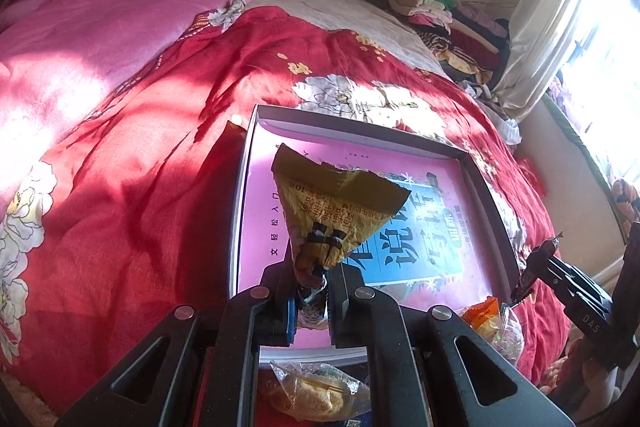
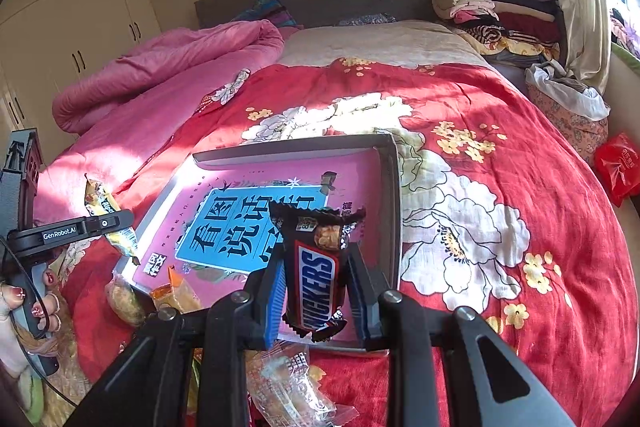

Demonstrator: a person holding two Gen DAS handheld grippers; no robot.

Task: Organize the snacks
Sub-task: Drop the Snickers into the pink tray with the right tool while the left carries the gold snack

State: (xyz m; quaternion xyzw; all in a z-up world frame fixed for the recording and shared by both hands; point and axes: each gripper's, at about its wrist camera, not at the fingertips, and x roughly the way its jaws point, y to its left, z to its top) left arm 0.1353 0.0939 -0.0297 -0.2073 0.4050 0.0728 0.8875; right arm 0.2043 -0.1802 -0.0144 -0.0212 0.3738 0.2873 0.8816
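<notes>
We see the shallow pink-bottomed cardboard tray [image 2: 394,187] bare; our left claw [image 1: 310,291] pinches a crumpled yellow foil wrapper [image 1: 340,203], our right claw [image 2: 316,291] clamps a brown Snickers bar [image 2: 316,267].

The left gripper [image 1: 312,291] sits low in the middle of its view, fingers pinched nearly together on a yellow snack packet [image 1: 336,203]. The right gripper [image 2: 316,291], lower centre, clamps a Snickers bar [image 2: 316,275] upright between its fingers.

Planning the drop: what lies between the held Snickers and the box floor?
Nothing: in the right wrist view, only the box floor's bare pink print shows behind the Snickers.
</notes>
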